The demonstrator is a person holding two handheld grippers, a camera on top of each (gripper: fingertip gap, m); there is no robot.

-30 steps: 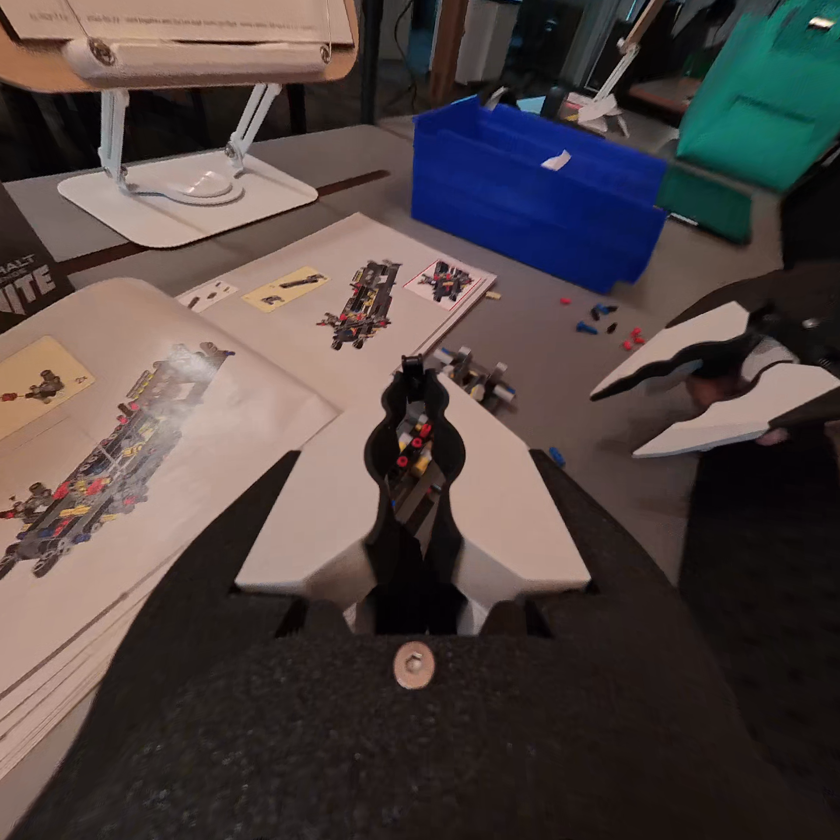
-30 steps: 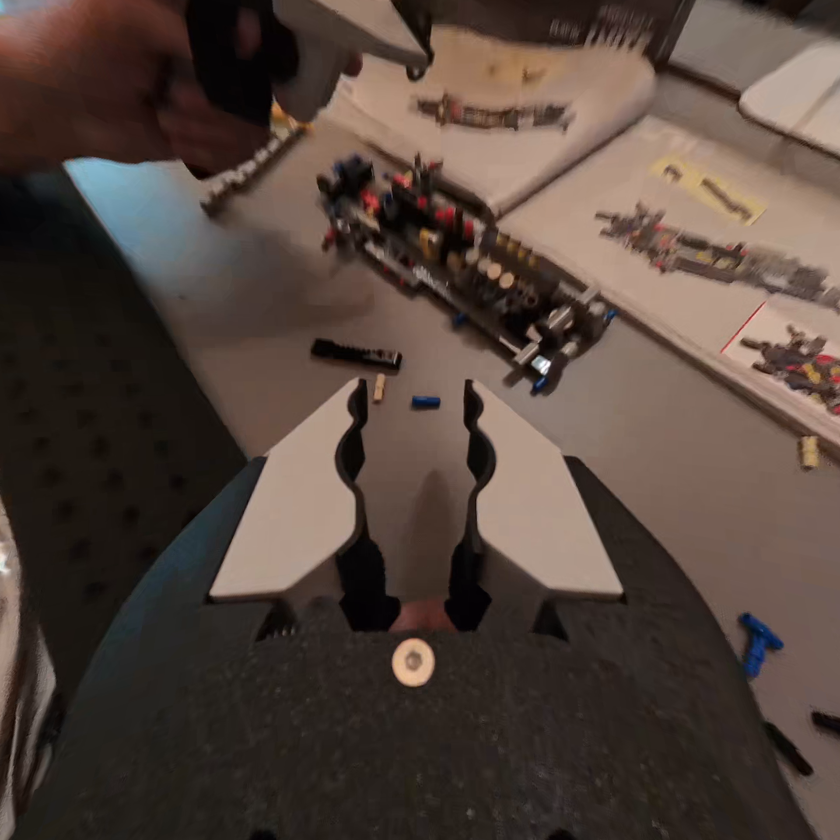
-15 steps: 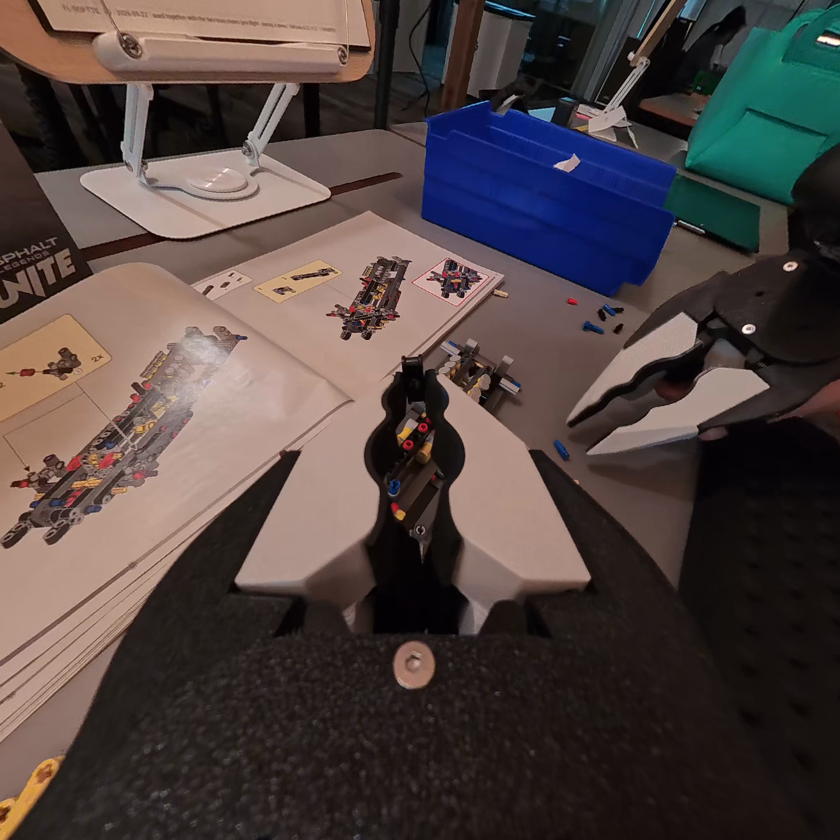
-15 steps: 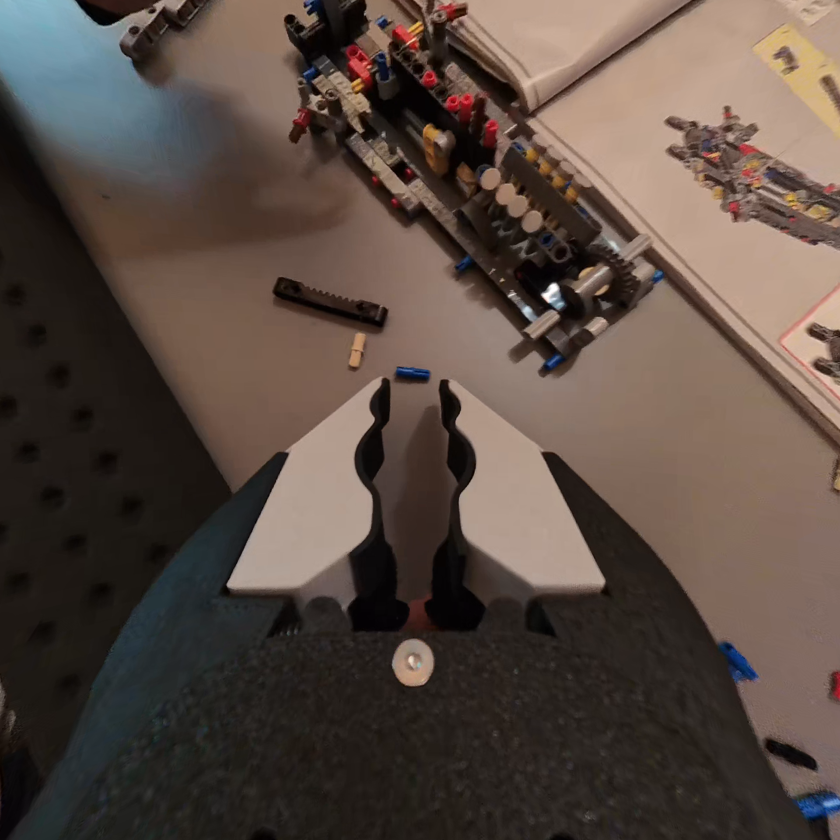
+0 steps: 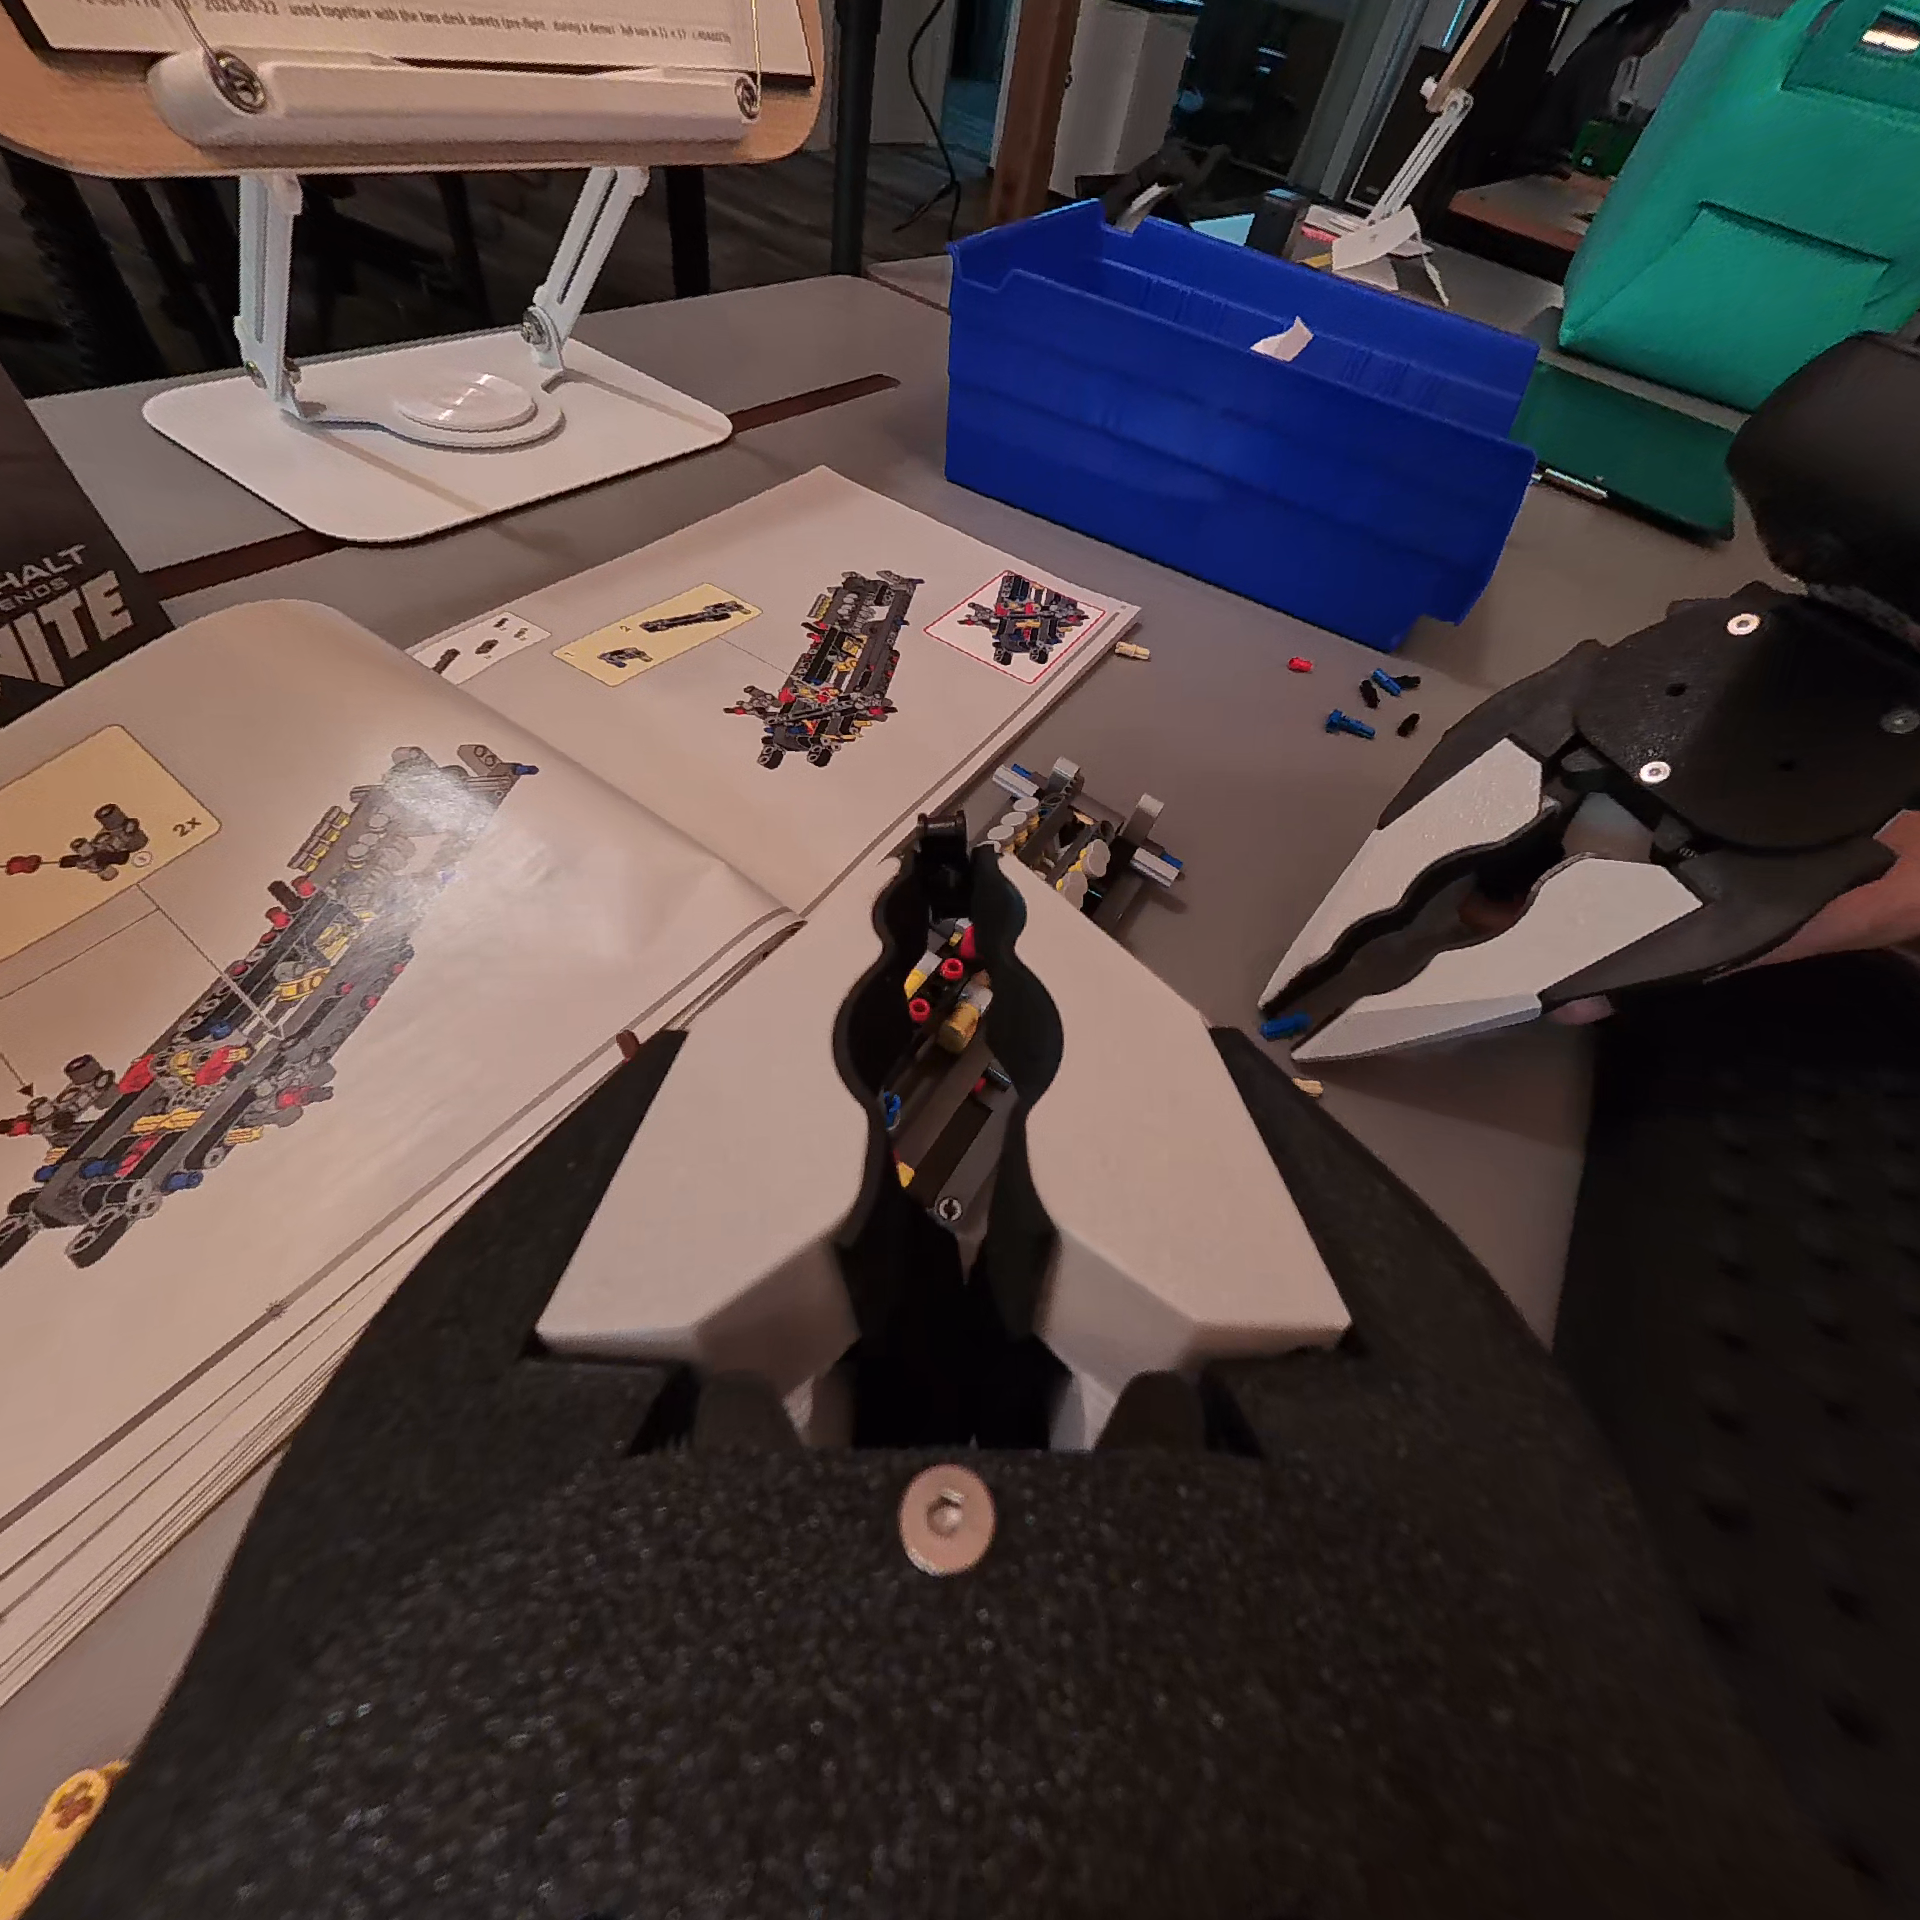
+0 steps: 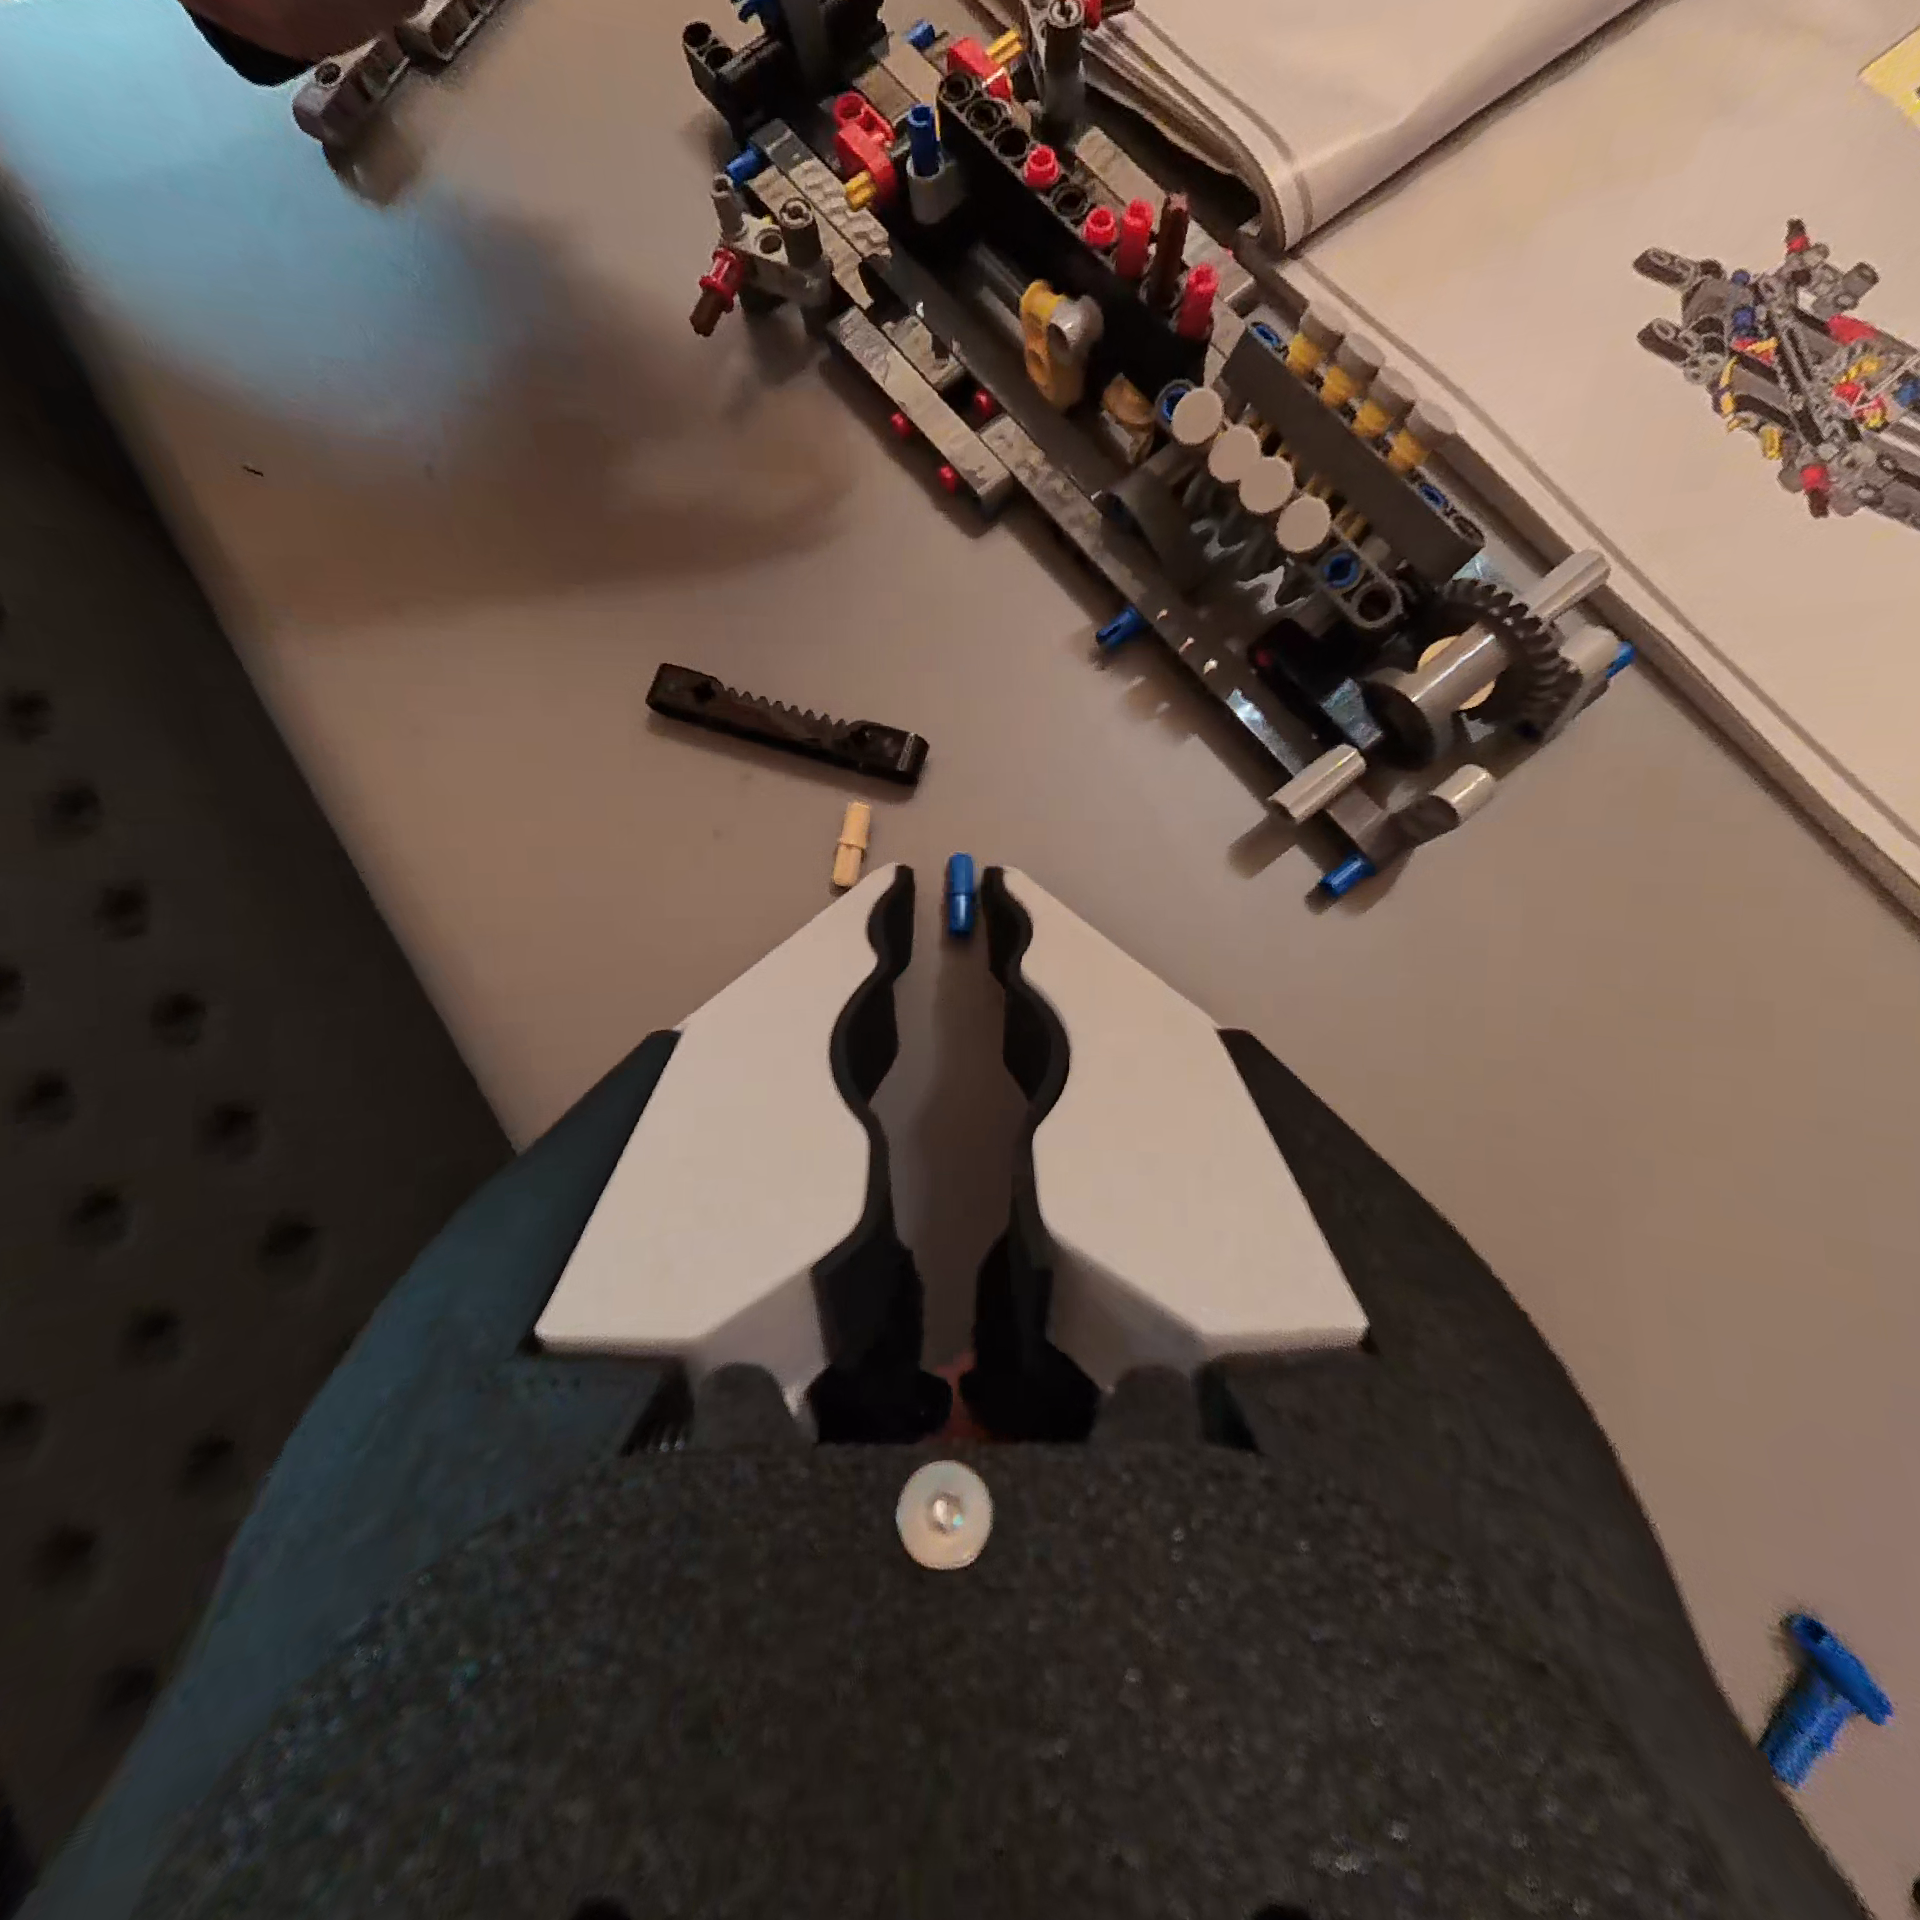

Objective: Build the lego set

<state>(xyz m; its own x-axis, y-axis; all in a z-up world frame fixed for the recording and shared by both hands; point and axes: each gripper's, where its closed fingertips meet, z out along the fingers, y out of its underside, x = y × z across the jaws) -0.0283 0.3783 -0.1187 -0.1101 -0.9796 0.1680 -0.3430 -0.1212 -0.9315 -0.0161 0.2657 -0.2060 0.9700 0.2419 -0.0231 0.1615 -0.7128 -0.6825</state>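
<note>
The long grey and black lego chassis (image 6: 1143,436) with red, blue and yellow pins lies on the grey table beside the open instruction book (image 6: 1662,156). My right gripper (image 6: 943,883) is low over the table, its jaws a narrow gap apart around a small blue pin (image 6: 958,899) that lies against the right finger. It also shows in the left wrist view (image 5: 1283,1029). My left gripper (image 5: 961,868) is shut on a small black piece (image 5: 940,840) at its tips, above the chassis end (image 5: 1091,852).
A black toothed rack (image 6: 784,722) and a tan pin (image 6: 852,844) lie just left of the right gripper. A blue axle pin (image 6: 1818,1694) lies at the lower right. A blue bin (image 5: 1226,436), a white book stand (image 5: 436,416) and loose pins (image 5: 1371,701) stand farther back. My hands' fingertips stand some 15 cm from each other. To the blue axle pin (image 6: 1818,1694): right tips about 20 cm, left tips about 30 cm. It turns up in the left wrist view (image 5: 1345,724) as well.
My right gripper has come down and forward to the blue pin and its jaws have narrowed around it; the pin has turned lengthwise. The left gripper has stayed shut, drifting slightly.
</note>
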